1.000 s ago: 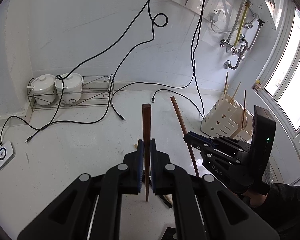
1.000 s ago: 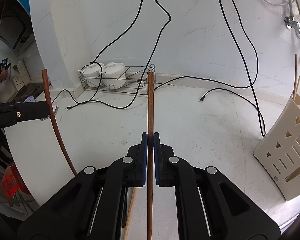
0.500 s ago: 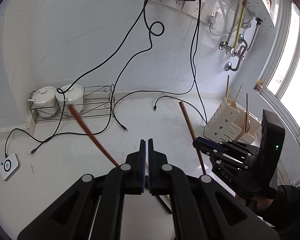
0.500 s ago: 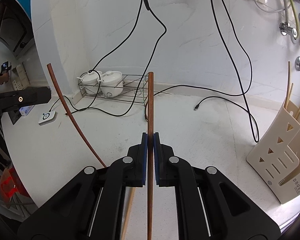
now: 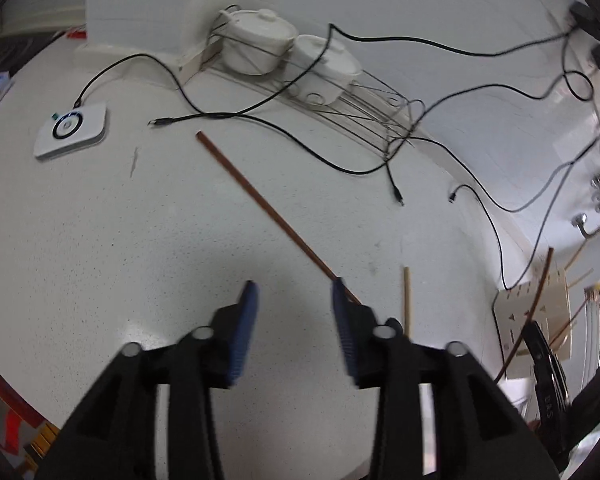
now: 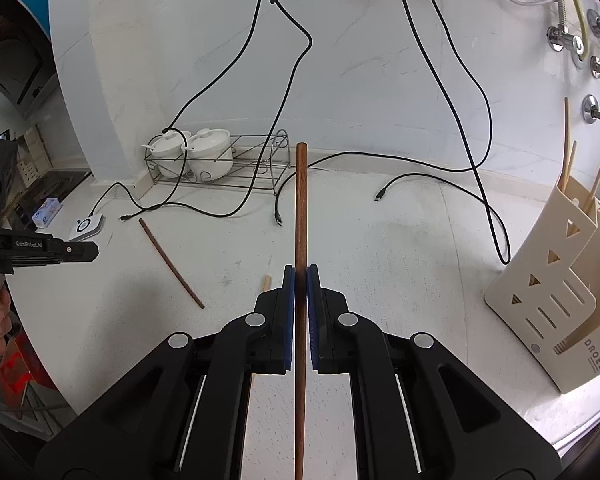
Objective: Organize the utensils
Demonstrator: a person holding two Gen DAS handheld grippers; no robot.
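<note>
Now your right gripper (image 6: 299,276) pinches one dark chopstick (image 6: 301,208) upright, ready for the holder (image 6: 548,292). Your left gripper (image 5: 294,300), jaws just opened and empty, leaves its chopstick (image 5: 268,208) flat, well left of the holder.

On the counter (image 6: 400,248), a chopstick (image 6: 171,263) lies flat left of centre, a second, shorter-showing chopstick (image 6: 266,281) just right of it. The wire rack (image 6: 256,160) holding two lidded pots (image 6: 212,154) stands behind against the wall; the utensil holder (image 6: 548,280) stands far right.
</note>
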